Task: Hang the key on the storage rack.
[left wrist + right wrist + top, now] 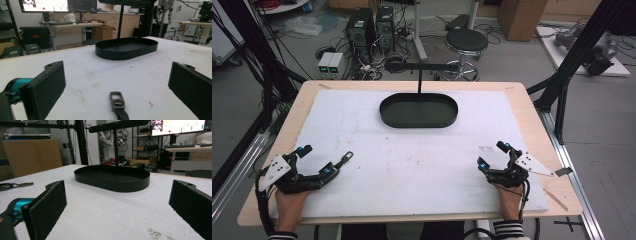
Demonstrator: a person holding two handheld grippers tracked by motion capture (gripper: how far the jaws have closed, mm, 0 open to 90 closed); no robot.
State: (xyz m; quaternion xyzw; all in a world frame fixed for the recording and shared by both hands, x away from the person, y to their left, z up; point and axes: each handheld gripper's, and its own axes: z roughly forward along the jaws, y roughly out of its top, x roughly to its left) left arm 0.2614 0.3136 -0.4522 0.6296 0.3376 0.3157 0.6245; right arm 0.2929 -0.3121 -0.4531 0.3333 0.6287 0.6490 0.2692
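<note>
A black oval tray [437, 112] lies at the back middle of the white mat, with a T-shaped black stand [419, 66] rising from it. A small metal key clip on a dark strap [344, 160] lies flat at the front left. My left gripper [317, 160] rests just behind it, open. In the left gripper view the clip [117, 102] lies on the mat low between the wide-apart jaws of that gripper [117, 72], touching neither. My right gripper [493, 155] rests open at the front right with nothing in it. In its view [117, 192] it faces the tray [112, 178].
The white mat [412, 165] covers most of the wooden table. A bit of black tape [563, 171] sits near the right edge. Black frame posts [579, 45] stand beside the table, and a stool [466, 42] and computer towers [372, 27] stand beyond it.
</note>
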